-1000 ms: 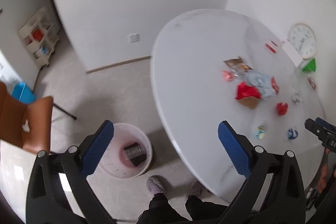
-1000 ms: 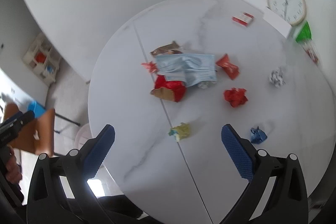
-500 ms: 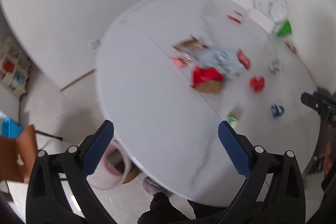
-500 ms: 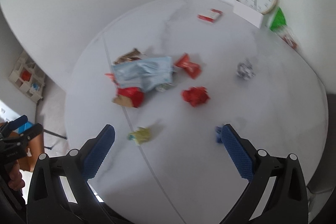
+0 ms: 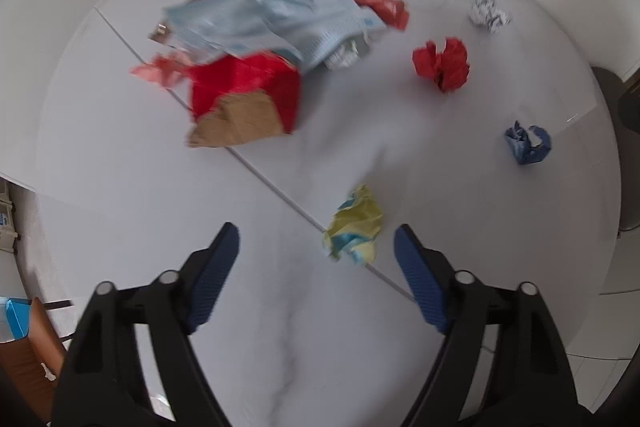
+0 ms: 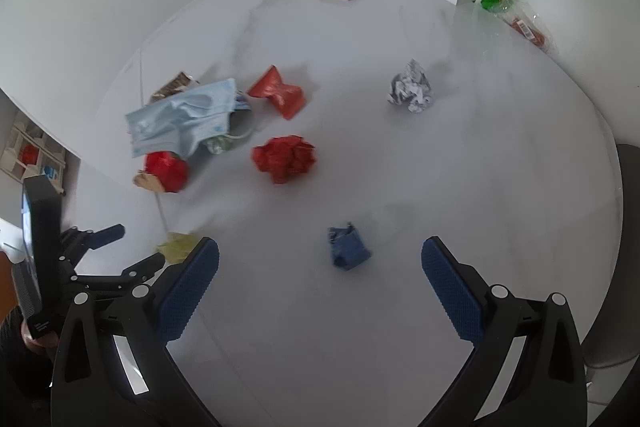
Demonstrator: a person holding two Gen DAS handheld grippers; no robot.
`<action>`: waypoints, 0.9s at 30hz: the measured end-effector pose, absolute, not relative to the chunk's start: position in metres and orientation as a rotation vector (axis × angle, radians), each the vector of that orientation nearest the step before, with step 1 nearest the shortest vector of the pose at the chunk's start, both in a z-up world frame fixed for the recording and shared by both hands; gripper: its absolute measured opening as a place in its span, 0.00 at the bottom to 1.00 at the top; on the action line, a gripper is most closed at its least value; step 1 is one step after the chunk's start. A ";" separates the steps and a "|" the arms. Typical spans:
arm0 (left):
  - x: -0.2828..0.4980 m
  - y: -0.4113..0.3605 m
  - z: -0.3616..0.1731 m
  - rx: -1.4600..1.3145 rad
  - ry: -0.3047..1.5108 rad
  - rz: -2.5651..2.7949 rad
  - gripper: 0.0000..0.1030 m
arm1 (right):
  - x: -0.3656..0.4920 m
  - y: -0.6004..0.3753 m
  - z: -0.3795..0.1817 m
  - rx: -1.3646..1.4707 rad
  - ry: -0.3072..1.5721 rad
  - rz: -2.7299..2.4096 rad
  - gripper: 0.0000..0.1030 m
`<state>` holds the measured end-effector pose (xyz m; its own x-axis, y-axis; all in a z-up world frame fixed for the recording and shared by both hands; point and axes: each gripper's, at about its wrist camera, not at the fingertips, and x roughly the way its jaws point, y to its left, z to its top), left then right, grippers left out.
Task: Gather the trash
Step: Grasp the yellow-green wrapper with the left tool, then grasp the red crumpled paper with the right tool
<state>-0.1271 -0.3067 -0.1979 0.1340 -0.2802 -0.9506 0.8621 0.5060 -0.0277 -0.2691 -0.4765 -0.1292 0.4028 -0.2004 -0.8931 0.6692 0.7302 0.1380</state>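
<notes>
Two grippers: above a littered desk [image 5: 120,187]
Left gripper [image 5: 316,259]: jaws closing, empty, yellow wad [image 5: 354,227] just ahead
Right gripper [image 6: 320,271]: jaws apart, blue wad [image 6: 349,247] between, untouched

Left gripper [image 5: 316,247] swung from bin to yellow wrapper [image 5: 354,227], jaws closing.

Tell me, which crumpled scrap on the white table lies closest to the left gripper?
The crumpled yellow paper wad, lying just ahead between the closing jaws of the left gripper, not yet pinched. The blue wad and red wad lie farther off.
</notes>
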 end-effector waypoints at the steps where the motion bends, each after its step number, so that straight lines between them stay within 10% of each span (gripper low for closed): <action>1: -0.128 -0.311 -0.203 0.632 1.158 -0.909 0.66 | -0.269 -0.481 -0.133 0.536 1.021 -0.577 0.98; 9: -0.139 -0.332 -0.229 0.664 1.195 -0.884 0.30 | -0.251 -0.511 -0.154 0.525 1.038 -0.527 0.98; 18: -0.137 -0.328 -0.209 0.598 1.199 -0.880 0.30 | -0.190 -0.524 -0.188 0.443 1.085 -0.451 0.97; 27: -0.129 -0.299 -0.163 0.498 1.161 -0.811 0.30 | -0.140 -0.508 -0.229 0.344 1.175 -0.412 0.72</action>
<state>-0.1289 -0.2993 -0.1627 0.1719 -0.3001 -0.9383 0.7774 0.6264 -0.0579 -0.1399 -0.5076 -0.2285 0.3263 -0.1311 -0.9361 0.4827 0.8746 0.0458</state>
